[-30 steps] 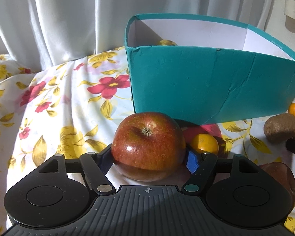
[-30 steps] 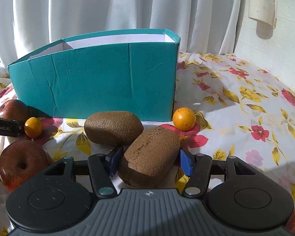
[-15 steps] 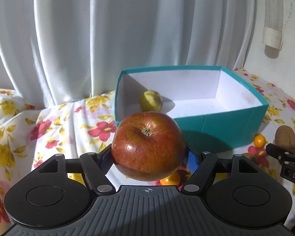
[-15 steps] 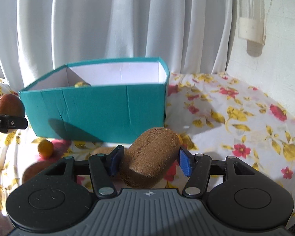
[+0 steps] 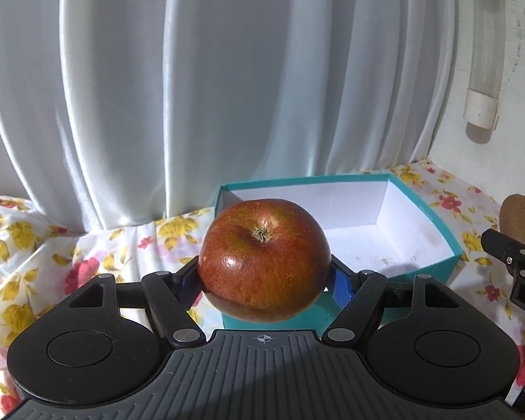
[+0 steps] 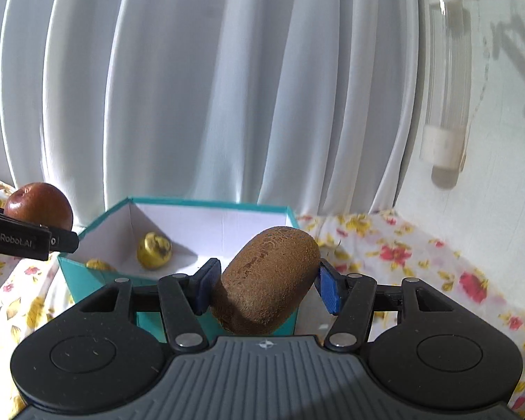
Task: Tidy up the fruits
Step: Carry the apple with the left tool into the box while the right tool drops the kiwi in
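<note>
My left gripper (image 5: 264,276) is shut on a red apple (image 5: 264,259) and holds it in the air in front of the teal box (image 5: 434,217), above its near left corner. My right gripper (image 6: 266,283) is shut on a brown kiwi (image 6: 267,276), held above the box's near wall (image 6: 70,273). Inside the white-lined box lie a yellow-green fruit (image 6: 154,250) and a second yellowish fruit (image 6: 98,265) by the left wall. The apple (image 6: 38,204) also shows at the left in the right wrist view, and the kiwi (image 5: 518,222) at the right in the left wrist view.
A floral cloth (image 5: 35,252) covers the surface around the box. White curtains (image 5: 227,87) hang close behind it. A white wall with a clear tube fixture (image 6: 444,105) stands at the right.
Both grippers have risen with their fruit from the cloth to above the box. The box interior now shows from higher up; the loose fruit on the cloth has dropped out of view.
</note>
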`<control>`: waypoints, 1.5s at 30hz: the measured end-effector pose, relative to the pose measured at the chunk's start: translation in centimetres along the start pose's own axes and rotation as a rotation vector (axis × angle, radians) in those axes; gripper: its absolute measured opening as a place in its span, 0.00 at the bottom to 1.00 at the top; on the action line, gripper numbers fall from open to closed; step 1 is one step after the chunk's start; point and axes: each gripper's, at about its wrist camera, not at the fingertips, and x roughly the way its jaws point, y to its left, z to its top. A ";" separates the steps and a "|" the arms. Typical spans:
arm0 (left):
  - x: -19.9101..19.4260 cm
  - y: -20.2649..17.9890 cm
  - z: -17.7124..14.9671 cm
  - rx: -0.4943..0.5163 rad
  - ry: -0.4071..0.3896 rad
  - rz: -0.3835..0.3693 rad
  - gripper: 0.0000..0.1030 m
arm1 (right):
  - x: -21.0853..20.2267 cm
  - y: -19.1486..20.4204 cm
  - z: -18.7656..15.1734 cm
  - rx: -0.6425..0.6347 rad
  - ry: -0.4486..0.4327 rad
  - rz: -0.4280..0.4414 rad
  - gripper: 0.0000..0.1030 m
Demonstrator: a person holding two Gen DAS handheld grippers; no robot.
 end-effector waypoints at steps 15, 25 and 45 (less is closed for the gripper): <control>2.6 -1.9 1.2 -0.028 -0.010 0.097 0.75 | 4.0 -0.1 2.1 -0.001 -0.008 0.138 0.57; 5.0 -2.4 1.2 -0.023 0.033 0.141 0.75 | 8.2 -1.3 1.1 0.009 0.048 0.172 0.57; 8.2 -2.8 0.0 0.023 0.117 0.115 0.75 | 11.6 -1.3 -0.7 0.015 0.125 0.159 0.57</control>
